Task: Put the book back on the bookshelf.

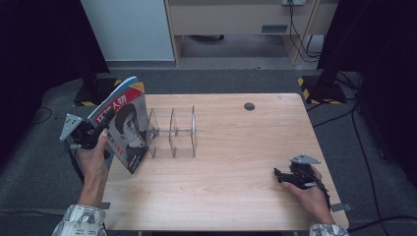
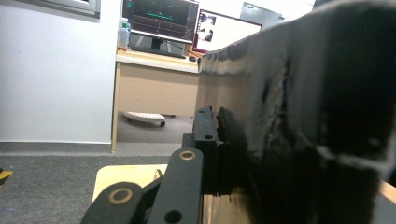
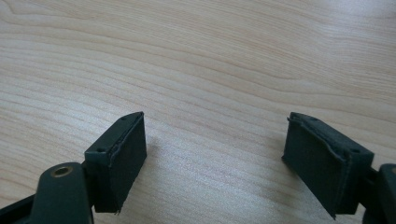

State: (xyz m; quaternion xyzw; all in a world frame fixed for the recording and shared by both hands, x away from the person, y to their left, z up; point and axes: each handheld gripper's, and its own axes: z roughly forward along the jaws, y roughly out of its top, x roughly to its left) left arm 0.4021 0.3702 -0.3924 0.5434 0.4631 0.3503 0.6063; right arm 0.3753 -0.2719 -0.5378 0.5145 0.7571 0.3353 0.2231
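High view, counter: light wood, seen from above.
High view, left gripper: at 9 o'clock of the counter, at its left edge, held in the person's left hand; its jaws are clamped on the magazine.
High view, magazine: it stands tilted, cover toward the camera, its lower corner on the counter, just beside the left end of the rack.
High view, rack: clear plastic with upright dividers, left of the counter's centre, toward 10 o'clock.
High view, right gripper: at 4 o'clock, low over the counter, in the right hand.
Left gripper view, magazine: a dark, blurred surface very close, on the right side; one jaw presses flat against it.
Left gripper view, background: a desk with monitors at 12 o'clock.
Right gripper view, right gripper: jaws wide apart, nothing between them, bare counter under them.
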